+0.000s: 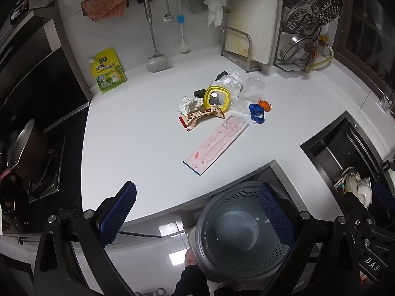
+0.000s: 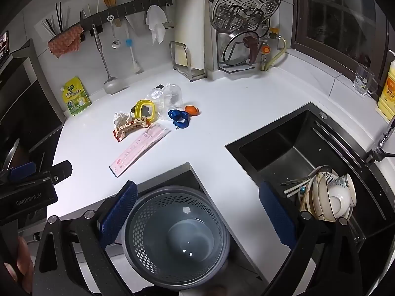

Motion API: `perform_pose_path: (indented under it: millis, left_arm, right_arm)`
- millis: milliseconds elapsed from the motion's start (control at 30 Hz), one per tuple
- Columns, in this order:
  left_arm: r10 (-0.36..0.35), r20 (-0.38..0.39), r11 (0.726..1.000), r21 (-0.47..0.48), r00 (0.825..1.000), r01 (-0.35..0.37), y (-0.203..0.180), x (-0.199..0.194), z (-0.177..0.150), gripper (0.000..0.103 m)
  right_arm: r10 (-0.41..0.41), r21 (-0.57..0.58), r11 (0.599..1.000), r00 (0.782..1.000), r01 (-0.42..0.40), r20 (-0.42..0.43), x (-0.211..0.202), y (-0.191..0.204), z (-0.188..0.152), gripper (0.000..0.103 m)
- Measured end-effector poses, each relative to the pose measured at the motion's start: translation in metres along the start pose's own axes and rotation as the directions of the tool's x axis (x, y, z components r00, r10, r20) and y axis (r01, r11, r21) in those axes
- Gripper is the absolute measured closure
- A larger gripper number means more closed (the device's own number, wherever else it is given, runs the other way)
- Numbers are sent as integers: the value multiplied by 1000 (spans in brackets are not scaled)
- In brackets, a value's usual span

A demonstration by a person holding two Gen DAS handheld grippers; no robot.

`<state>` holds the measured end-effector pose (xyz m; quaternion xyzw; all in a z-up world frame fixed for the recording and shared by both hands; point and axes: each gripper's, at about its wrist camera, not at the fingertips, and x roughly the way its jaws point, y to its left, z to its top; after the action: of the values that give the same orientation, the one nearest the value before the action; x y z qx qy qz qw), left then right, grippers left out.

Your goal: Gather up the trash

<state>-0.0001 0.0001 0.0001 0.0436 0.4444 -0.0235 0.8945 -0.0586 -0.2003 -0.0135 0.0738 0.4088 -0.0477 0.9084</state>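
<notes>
Two grippers are in my hands, and both have their blue padded fingers wide apart, holding nothing. My left gripper point(image 1: 197, 212) hangs over the front edge of the white kitchen counter point(image 1: 138, 148), and my right gripper point(image 2: 197, 212) hangs beside it, nearer to the black sink point(image 2: 291, 153).

Below both grippers, in front of the counter edge, stands the grey round plastic bin with a perforated rim point(image 2: 176, 236). From the left wrist view its right side is partly behind my right finger point(image 1: 276, 217).

All the trash lies together near the middle of the counter, well apart from my grippers. Closest to me is the long pink flat package point(image 1: 216, 145). Behind it lie the brown and red snack wrapper point(image 1: 201, 118) and the crumpled white paper point(image 1: 188, 104), touching each other. Just beside them is the yellow square plastic ring point(image 1: 217, 98), which rests on crumpled clear plastic film point(image 1: 228, 82). To the right stand the clear plastic cup point(image 1: 253, 90), the blue plastic ring pieces point(image 1: 256, 116) and the small orange cap point(image 1: 264, 105).

At the wall leans a yellow-green spouted pouch point(image 1: 108, 70). Dirty bowls point(image 2: 330, 194) are piled in the sink.
</notes>
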Motion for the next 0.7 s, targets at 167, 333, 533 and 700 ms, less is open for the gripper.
perform_pose_path:
  millis: [167,333,533,700]
  left_arm:
    - [4,0,1000,4,1000,-4,0,-1,0,6]
    - [5,3,1000,6,1000,-5,-2,-2,1,6]
    - [8,7,1000,11,1000,-8,-2,-2,2,6]
    - [6,10,1000,11,1000,-7,-2,-3,3,6]
  right_arm:
    - [0,0,1000,1000,0,4,-1,0,0,9]
    - [1,0,1000,1000,-1,5,-2,0,1,9]
    - [3,1,1000,1000,-3,6,-3,0,2,9]
    - [3,1,1000,1000,-3,7,-4,0,3,9]
